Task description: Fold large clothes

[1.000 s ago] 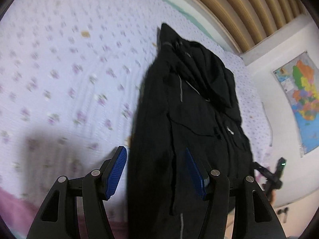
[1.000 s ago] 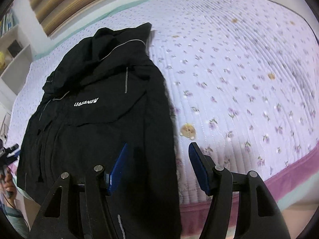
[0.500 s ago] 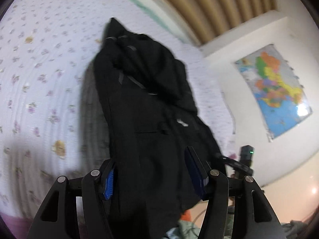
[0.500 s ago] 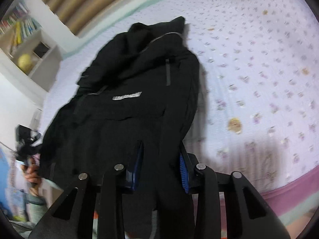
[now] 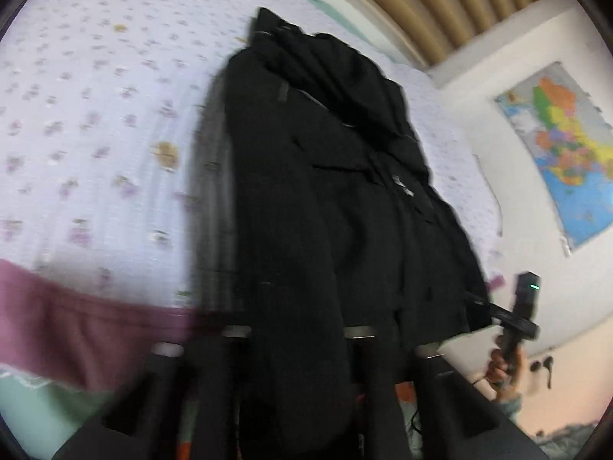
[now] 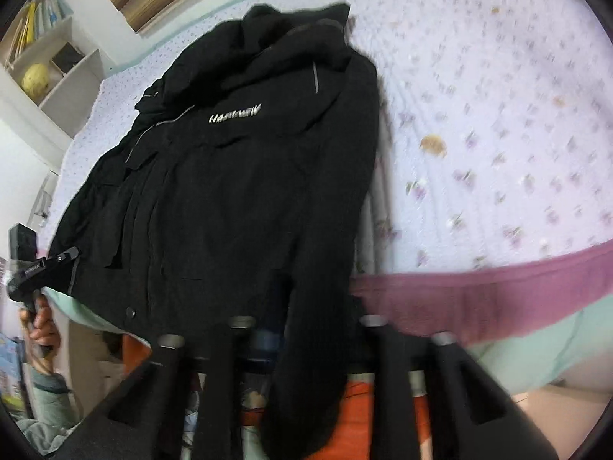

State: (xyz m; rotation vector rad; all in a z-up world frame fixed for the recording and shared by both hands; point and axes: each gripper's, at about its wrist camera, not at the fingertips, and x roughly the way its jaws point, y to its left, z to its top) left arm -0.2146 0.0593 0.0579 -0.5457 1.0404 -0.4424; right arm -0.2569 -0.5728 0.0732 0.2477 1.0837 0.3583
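A: Where's the black jacket (image 5: 325,191)?
B: Sprawled on the quilted floral bed (image 5: 95,115), hem hanging over its edge.
A: And the tools?
B: Left tool (image 5: 295,345) clamps the matte fabric; right tool (image 6: 302,337) is closing, hem between its jaws.

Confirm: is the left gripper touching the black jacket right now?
Touching. The left wrist view shows the left gripper with its jaws shut on the black jacket, whose hem fold bunches between them and hangs below.
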